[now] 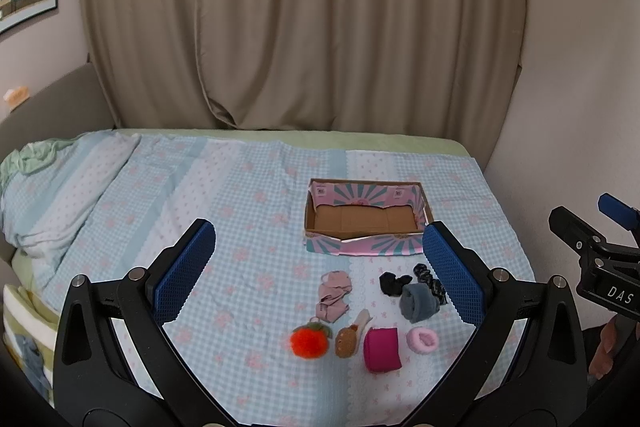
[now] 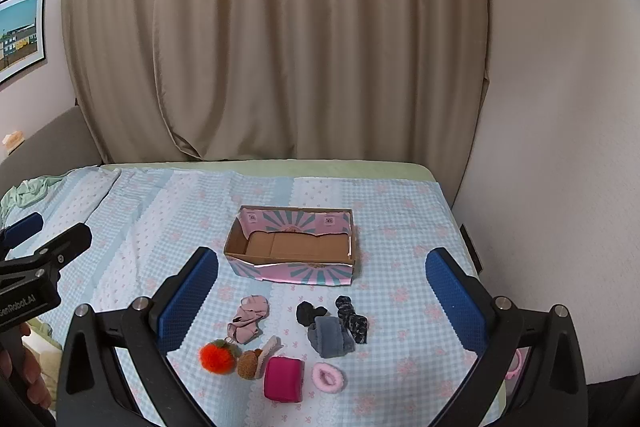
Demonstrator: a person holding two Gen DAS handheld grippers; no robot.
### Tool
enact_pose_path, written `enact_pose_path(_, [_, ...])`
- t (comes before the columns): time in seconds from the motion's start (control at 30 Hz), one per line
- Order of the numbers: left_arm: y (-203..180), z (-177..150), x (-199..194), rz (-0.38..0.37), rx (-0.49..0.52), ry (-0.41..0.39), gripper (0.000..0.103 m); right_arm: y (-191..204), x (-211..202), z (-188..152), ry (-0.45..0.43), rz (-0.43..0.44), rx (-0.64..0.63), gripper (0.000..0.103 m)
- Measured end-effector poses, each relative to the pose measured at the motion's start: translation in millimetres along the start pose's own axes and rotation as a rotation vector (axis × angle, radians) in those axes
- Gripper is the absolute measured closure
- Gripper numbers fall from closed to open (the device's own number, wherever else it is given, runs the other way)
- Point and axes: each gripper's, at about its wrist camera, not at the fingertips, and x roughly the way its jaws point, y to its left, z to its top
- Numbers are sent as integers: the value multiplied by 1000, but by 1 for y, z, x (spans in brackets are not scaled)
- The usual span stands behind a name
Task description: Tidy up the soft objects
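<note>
Both hand-held grippers hang above the near edge of a bed (image 1: pixel 248 187) covered in a blue gingham sheet with pink flowers. The left hand-held gripper (image 1: pixel 320 267) has its blue-padded fingers spread wide and holds nothing; the right hand-held gripper (image 2: pixel 322 297) is likewise spread wide and empty.

Straight ahead of both, beyond the small items, sits a shallow cardboard box (image 2: pixel 292 267), open-topped, pink with teal sunburst print outside and plain brown inside; its long axis runs across the view, left to right.

Between the spread fingers, nearer than the box, the soft things lie in a loose cluster. In the nearer row, from left: a fuzzy orange pom-pom (image 2: pixel 216 358) with a green top, a brown plush keychain (image 2: pixel 250 365) whose pale strap angles up to the right, a magenta rolled cloth (image 2: pixel 282 379) lying across the view, and a pink fluffy scrunchie (image 2: pixel 328 378). Behind them are a crumpled dusty-pink sock (image 2: pixel 248 319), a black scrunchie (image 2: pixel 308 313), a grey folded sock (image 2: pixel 330 339), and a dark patterned sock (image 2: pixel 352 319) stretched diagonally away to the left, touching the grey one.
</note>
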Motion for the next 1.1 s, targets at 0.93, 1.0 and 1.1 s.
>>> enact_pose_path(0.93, [1, 2, -5, -6, -1, -9, 0, 3, 1, -1, -6, 1, 3, 0])
enact_pose_path(1.0, [1, 2, -5, -6, -1, -9, 0, 1, 0, -1, -8, 2, 8, 0])
enact_pose_path(1.1, [1, 2, -5, -5, -1, -9, 0, -1, -1, -3, -10, 8, 13, 0])
